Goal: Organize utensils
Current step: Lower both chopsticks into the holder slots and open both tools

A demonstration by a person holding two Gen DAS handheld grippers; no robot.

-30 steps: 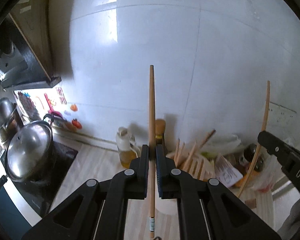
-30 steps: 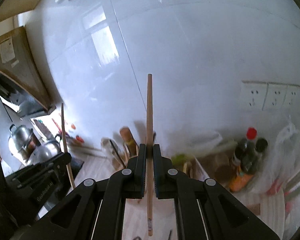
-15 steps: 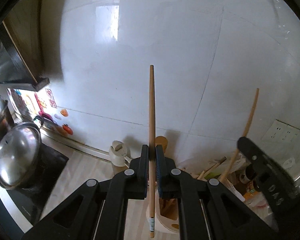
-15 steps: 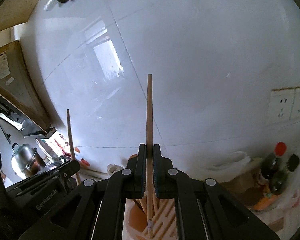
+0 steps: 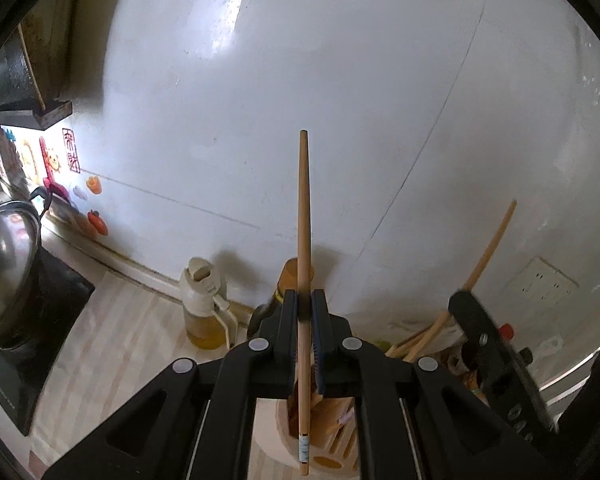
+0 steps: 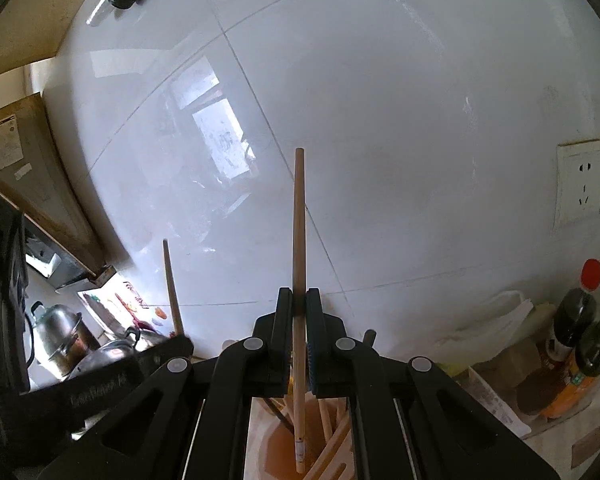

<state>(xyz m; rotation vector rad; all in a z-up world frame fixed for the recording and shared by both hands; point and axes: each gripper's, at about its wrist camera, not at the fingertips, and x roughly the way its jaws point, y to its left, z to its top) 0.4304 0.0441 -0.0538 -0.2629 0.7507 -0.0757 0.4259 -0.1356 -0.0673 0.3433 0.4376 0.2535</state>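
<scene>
2 wooden chopsticks are standing upright, 1 pinched in each gripper. The left chopstick (image 5: 304, 264) is sitting clamped between the closed jaws of the left gripper (image 5: 305, 312), its lower tip hanging over the slotted utensil holder (image 5: 332, 446) on the pale counter (image 5: 112, 344). The right chopstick (image 6: 299, 280) is being gripped the same way by the right gripper (image 6: 299, 312), its tip dipping into the holder's mouth among other sticks. An oil bottle (image 5: 204, 312) is standing to the left by the white tiled wall (image 5: 340, 120), a steel pot (image 5: 4, 264) farther left, sauce bottles (image 6: 580, 320) to the right.
</scene>
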